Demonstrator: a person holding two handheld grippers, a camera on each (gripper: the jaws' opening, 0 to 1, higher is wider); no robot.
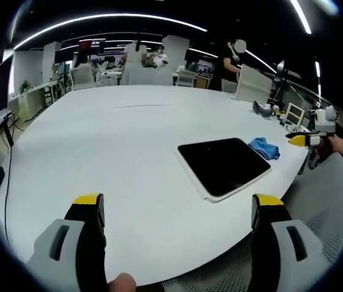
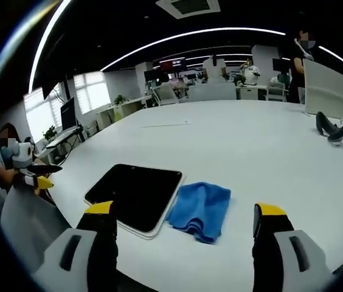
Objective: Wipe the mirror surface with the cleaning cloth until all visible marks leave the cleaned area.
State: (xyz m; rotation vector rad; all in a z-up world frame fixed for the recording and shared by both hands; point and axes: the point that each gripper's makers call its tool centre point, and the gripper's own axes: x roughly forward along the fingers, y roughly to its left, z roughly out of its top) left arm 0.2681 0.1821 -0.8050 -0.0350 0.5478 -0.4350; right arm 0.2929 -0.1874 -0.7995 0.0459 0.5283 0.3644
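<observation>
fingers [image 2: 272,228] spread above blue cloth [image 2: 200,208] beside mirror [image 2: 136,194].

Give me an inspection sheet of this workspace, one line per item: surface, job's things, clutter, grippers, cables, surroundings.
Surface: large white table, mostly bare.
Job's things: mirror lies flat near the table edge, dark face up, white rim; blue cloth crumpled beside it, touching or nearly so. Marks on the mirror too small to tell.
Clutter: small items at the far table edge, and an upright white board.
Grippers: left gripper and right gripper both open, empty, above the near table edge.
Cables: dark cable hanging left of the table.
Surroundings: open office with desks, chairs, ceiling strip lights; a person stands at the back.
</observation>
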